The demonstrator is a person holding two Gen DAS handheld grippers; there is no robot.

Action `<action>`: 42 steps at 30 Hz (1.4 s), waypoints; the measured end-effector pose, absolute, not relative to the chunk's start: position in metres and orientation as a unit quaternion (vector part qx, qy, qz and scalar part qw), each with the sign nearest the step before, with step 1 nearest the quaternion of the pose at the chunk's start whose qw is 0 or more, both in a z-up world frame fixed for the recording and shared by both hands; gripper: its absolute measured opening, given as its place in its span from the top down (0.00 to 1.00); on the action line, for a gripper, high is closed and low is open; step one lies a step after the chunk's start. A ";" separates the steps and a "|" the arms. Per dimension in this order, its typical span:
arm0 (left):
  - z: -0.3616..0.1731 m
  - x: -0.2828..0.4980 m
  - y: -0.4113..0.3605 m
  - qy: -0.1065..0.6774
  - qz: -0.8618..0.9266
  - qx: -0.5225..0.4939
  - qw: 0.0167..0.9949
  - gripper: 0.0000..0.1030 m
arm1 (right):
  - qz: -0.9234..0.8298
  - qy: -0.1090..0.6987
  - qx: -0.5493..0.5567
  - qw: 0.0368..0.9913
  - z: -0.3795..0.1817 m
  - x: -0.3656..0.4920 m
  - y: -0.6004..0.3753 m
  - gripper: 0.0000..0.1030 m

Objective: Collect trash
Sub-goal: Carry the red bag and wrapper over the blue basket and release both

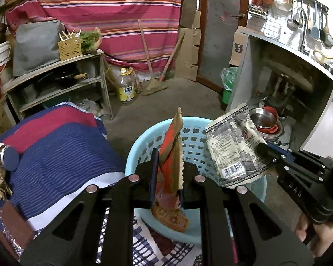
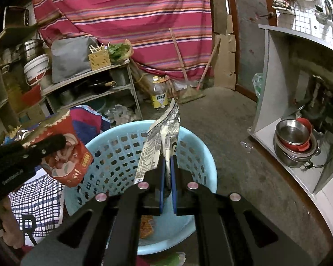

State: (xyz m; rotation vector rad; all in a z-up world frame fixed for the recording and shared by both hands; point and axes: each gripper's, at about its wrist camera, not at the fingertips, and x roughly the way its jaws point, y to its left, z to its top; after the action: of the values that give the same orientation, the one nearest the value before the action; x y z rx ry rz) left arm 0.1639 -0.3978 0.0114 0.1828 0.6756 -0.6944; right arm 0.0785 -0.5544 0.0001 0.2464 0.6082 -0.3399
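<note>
A light blue perforated basket (image 1: 135, 153) (image 2: 113, 161) stands on the floor below both grippers. My left gripper (image 1: 169, 161) is shut on a red and brown snack wrapper (image 1: 172, 146), which stands upright over the basket. The right wrist view shows that red wrapper (image 2: 71, 161) at the basket's left rim, pinched by the left gripper (image 2: 55, 143). My right gripper (image 2: 168, 157) is shut on a black-and-white printed wrapper (image 2: 157, 137), held above the basket's middle. In the left wrist view this wrapper (image 1: 230, 146) hangs from the right gripper (image 1: 260, 147) over the right rim. An orange wrapper (image 2: 147, 226) lies inside the basket.
A blue and red striped cloth (image 1: 55, 150) covers a surface left of the basket. Behind are a metal shelf (image 1: 55, 82), an oil bottle (image 1: 125, 86) and brooms. Stacked metal bowls (image 2: 293, 137) sit in an open cabinet at right. A hand (image 1: 317, 237) grips the right tool.
</note>
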 end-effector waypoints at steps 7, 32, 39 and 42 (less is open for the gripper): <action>0.011 0.168 -0.398 0.329 -0.328 0.079 0.882 0.62 | -0.167 0.299 0.121 0.932 -0.001 0.079 -0.555 0.95; 0.041 0.171 -0.242 0.276 -0.157 0.051 0.947 0.07 | -0.155 0.330 0.139 0.921 -0.030 0.117 -0.528 0.78; 0.047 0.178 -0.183 0.267 -0.103 0.044 0.957 0.06 | -0.174 0.335 0.134 0.916 -0.040 0.126 -0.524 0.32; 0.051 0.180 -0.160 0.258 -0.088 0.042 0.961 0.06 | -0.187 0.330 0.122 0.917 -0.032 0.130 -0.520 0.23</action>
State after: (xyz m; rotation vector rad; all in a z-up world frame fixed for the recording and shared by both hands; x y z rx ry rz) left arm 0.1804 -0.1604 0.0510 0.0848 0.5227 -0.1789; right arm 0.1302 -0.5199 -0.0318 0.2506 0.6786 -0.3847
